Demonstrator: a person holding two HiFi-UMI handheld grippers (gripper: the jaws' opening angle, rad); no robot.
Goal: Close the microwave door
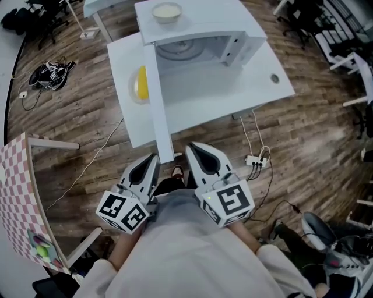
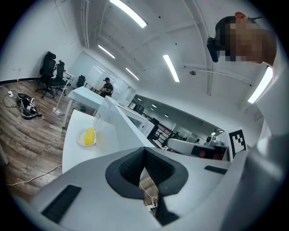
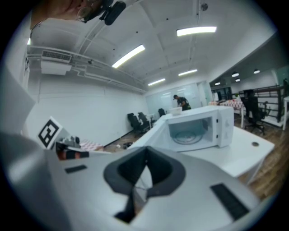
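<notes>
A white microwave [image 1: 201, 41] stands on a white table [image 1: 233, 96] with its door [image 1: 157, 105] swung wide open toward me; the cavity and turntable show. In the right gripper view the microwave [image 3: 198, 130] is ahead at right, its door [image 3: 156, 131] edge-on. In the left gripper view the door [image 2: 119, 122] rises in front. My left gripper [image 1: 152, 160] [image 2: 145, 168] and right gripper [image 1: 195, 150] [image 3: 145, 169] are both shut on nothing, held close to my body short of the table's front edge, either side of the door's end.
A bowl [image 1: 166, 11] sits on top of the microwave. A plate with a yellow item [image 1: 140, 84] [image 2: 89, 136] lies left of the door. A checkered board [image 1: 20, 192] stands at left. Cables and a power strip [image 1: 256, 159] lie on the floor at right.
</notes>
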